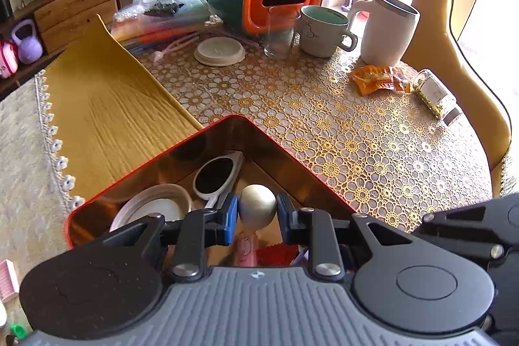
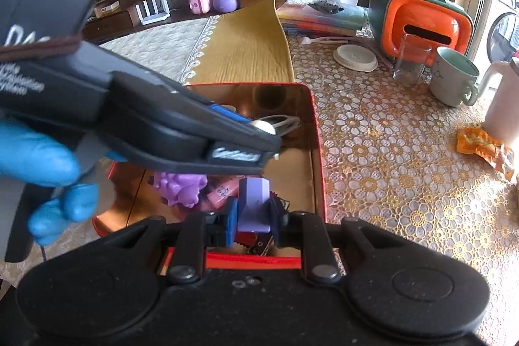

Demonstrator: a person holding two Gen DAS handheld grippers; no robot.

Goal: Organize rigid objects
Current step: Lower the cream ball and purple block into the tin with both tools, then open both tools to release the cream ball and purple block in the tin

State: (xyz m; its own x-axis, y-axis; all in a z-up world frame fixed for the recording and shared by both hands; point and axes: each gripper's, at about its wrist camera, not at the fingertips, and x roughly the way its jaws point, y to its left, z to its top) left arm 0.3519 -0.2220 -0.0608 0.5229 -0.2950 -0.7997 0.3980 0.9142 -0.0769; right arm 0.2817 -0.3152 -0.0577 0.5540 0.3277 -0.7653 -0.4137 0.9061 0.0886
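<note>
Left wrist fisheye looks down past the left hand-held gripper into a red-rimmed metal tin with glossy, copper-toned inner walls. Blue pads sit on either side of a smooth, matte silver ball; the jaws stand narrow against it, one pad at each flank, so the ball appears clamped. Just beyond it in the tin lie a white oval dish with a black inside and a round white lid. A pink piece and something red and bristly lie lower down, partly hidden.

Right wrist fisheye shows the right hand-held gripper closed on a lilac block with flat faceted faces, held over the near end of the same tin. Below and to its left rest a knobbly purple plastic toy and a pink piece with writing. The left hand-held gripper crosses above, gripped by a blue-gloved hand.

The tin stands on a desk covered with a gold-and-white lace-pattern cloth. Well apart from the tin stand a clear glass, a pale ceramic mug, a white jug, an orange-and-green box, a flat round coaster, an orange wrapper and a jar lying on its side.
</note>
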